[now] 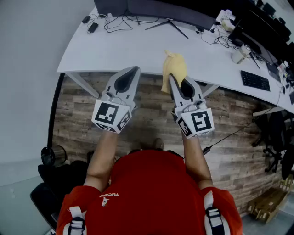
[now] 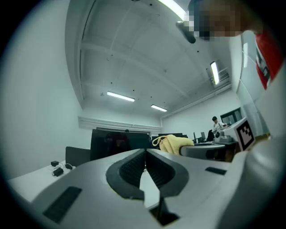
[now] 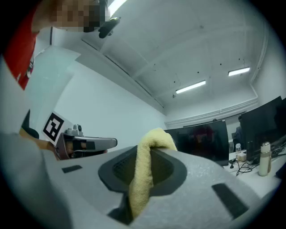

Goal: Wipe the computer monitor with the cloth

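Note:
The dark computer monitor stands at the back of the white desk, and it shows as a black screen in the left gripper view and the right gripper view. A yellow cloth hangs from my right gripper, which is shut on it; the cloth runs down between the jaws. My left gripper is shut with nothing in it, held beside the right one at the desk's near edge. Both are short of the monitor.
Cables and a small adapter lie at the desk's back left. A keyboard, a cup and more monitors are to the right. Wooden floor lies below; an office chair stands at right.

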